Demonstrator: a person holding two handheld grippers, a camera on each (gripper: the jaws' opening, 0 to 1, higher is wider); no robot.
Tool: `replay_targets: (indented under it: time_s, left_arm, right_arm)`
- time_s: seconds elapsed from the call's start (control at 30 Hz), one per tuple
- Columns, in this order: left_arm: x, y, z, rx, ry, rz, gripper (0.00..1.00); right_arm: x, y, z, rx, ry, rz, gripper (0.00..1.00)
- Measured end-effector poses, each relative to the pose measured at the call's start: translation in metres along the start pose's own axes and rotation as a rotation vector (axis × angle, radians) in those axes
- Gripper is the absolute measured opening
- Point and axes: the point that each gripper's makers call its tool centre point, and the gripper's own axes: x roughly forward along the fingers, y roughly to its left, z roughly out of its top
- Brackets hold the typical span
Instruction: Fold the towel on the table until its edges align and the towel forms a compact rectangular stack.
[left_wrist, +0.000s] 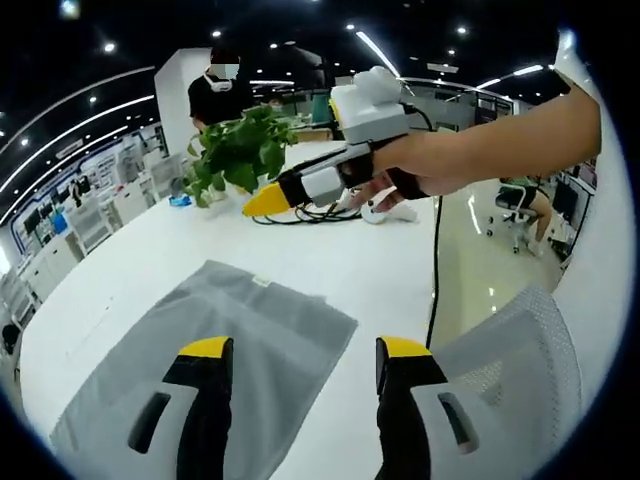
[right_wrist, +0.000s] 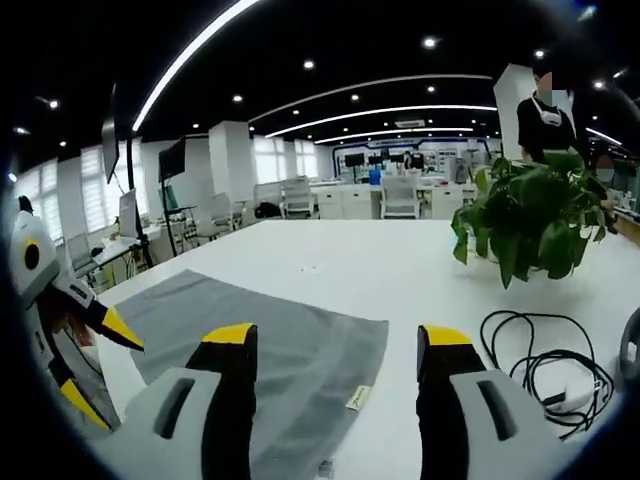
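A grey towel (left_wrist: 270, 330) lies flat and spread out on the white table (left_wrist: 340, 260), with a small label near one edge. My left gripper (left_wrist: 303, 352) hovers open just above the towel's near part, nothing between its jaws. A hand holds my right gripper (left_wrist: 265, 202) above the table beyond the towel's far edge. In the right gripper view the towel (right_wrist: 300, 345) lies under my open right gripper (right_wrist: 338, 340), which is empty. At that view's left edge the left gripper (right_wrist: 98, 365) shows its yellow tips spread apart beside the towel.
A potted green plant (left_wrist: 240, 150) (right_wrist: 530, 215) stands on the table past the towel. Black cables (right_wrist: 540, 360) and a small white device (left_wrist: 385, 212) lie beside it. A person (left_wrist: 220, 90) stands behind the table. A white mesh chair (left_wrist: 510, 360) is at the table's edge.
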Motion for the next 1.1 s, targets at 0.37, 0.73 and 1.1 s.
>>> replay_targets:
  time_s: [0.37,0.73,1.1]
  left_arm:
    - [0.033,-0.012,0.004,0.034,0.025,-0.089,0.50]
    - [0.067,-0.023,0.007,0.043,0.046,-0.151,0.42]
    - [0.094,-0.032,-0.006,0.047,0.102,-0.182,0.35]
  right_arm:
    - [0.026,-0.018,-0.007,0.030,0.046,-0.027,0.54]
    - [0.060,-0.042,-0.025,0.071,0.093,-0.039,0.48]
    - [0.093,-0.057,-0.038,0.107,0.114,-0.028,0.42]
